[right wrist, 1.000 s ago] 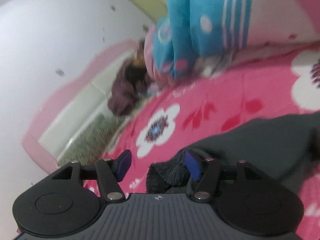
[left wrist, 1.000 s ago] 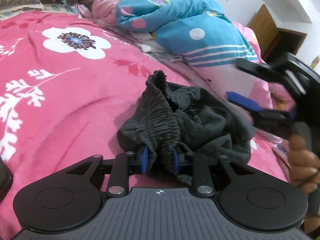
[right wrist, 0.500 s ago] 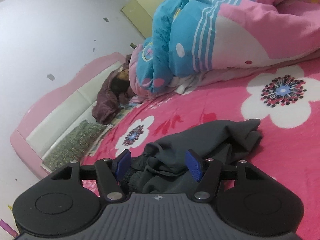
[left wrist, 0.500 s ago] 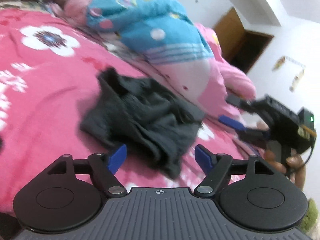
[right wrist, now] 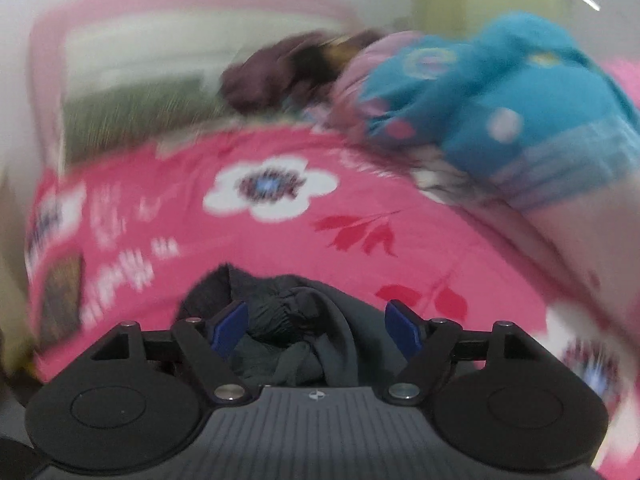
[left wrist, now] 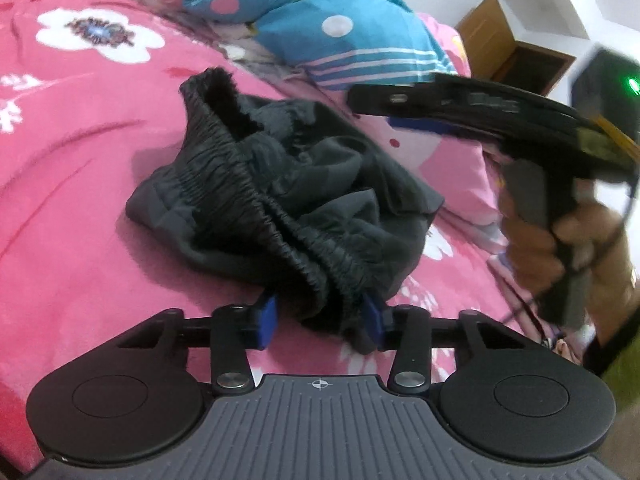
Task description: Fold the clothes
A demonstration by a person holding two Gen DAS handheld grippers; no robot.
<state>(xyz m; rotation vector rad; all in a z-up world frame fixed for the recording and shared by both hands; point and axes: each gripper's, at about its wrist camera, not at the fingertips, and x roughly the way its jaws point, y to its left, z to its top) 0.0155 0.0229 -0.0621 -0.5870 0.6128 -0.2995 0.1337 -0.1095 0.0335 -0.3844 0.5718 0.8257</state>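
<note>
Trousers (left wrist: 280, 184), dark with a gathered elastic waistband, lie bunched in a heap on the pink flowered bedspread (left wrist: 68, 184), not flat. Left gripper (left wrist: 320, 316) stands partly closed, waistband between its blue pads; whether they truly pinch it cannot be told. Right gripper (right wrist: 316, 330) is wide apart just above the heap, holding nothing; its view is blurred. Risk: a thick, springy waistband may slip from a shallow bite, or several layers get caught together, dragging the heap instead of spreading it.

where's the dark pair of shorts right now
The dark shorts lie crumpled on the pink floral bedspread, in front of the blue and pink quilt, their elastic waistband between the left gripper fingers.
</note>
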